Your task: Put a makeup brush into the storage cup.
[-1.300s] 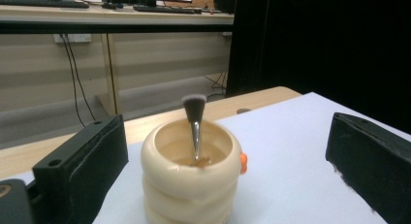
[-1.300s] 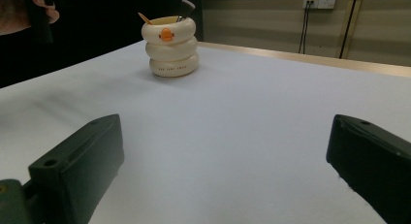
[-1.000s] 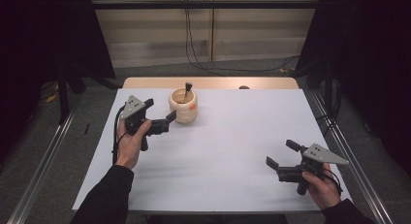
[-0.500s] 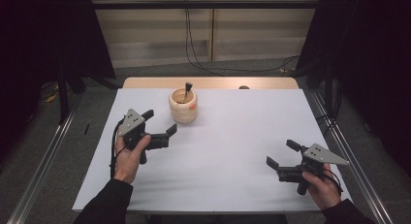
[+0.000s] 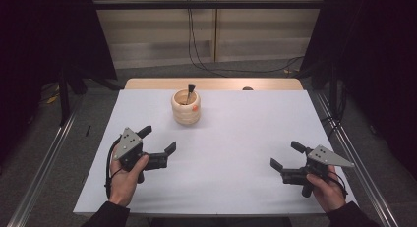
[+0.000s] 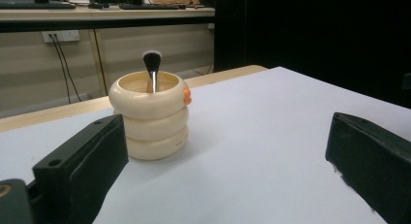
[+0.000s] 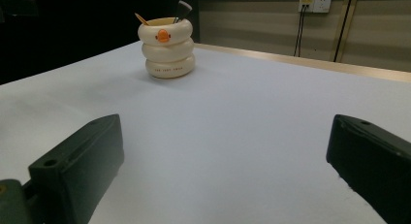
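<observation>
Cream ringed ceramic holder (image 5: 186,108) stood upright at the white desk's (image 5: 236,187) far middle | black-bristled makeup brush (image 6: 152,70) stood in it, long axis near vertical, bristles up | left hand-held gripper (image 5: 158,140) jaws spread, empty, near the holder | right hand-held gripper (image 5: 287,156) jaws spread, empty, well apart.

Writing on the cream cup

From my right gripper's camera I see one line of small dark letters printed on the bottom ring of the cream cup (image 7: 169,45), below its orange duck-bill mark, but they are too small for me to read. I find no other readable text, number or sign.
</observation>
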A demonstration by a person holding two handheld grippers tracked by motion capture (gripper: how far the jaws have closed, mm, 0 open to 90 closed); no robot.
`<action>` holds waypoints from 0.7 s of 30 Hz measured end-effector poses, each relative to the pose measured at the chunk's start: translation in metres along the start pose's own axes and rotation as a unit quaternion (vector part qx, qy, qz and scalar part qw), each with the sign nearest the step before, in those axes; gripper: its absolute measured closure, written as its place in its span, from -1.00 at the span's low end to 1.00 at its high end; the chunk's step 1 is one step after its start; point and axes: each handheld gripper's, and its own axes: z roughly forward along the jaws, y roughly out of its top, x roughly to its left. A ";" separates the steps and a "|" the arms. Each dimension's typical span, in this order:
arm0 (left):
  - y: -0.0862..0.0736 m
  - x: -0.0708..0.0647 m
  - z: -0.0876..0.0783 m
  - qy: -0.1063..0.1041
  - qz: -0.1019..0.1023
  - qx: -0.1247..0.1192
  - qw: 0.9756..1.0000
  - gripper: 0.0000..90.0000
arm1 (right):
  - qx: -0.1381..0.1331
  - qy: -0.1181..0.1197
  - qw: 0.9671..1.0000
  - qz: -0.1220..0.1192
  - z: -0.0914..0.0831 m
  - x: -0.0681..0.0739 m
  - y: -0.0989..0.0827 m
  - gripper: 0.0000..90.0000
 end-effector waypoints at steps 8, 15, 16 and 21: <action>-0.013 -0.010 -0.014 0.015 0.005 0.011 1.000 -0.96 | -0.003 -0.006 1.000 -0.001 0.000 -0.001 0.000 -1.00; -0.028 -0.013 -0.024 0.022 -0.003 0.013 1.000 -0.96 | -0.003 -0.006 1.000 -0.006 -0.001 -0.002 -0.001 -1.00; -0.030 -0.013 -0.026 0.027 -0.009 0.011 1.000 -0.96 | -0.003 -0.008 1.000 -0.006 -0.002 -0.002 -0.001 -1.00; -0.037 -0.015 -0.037 0.036 -0.012 0.014 0.999 -0.96 | -0.005 -0.010 1.000 -0.010 -0.005 -0.001 -0.001 -1.00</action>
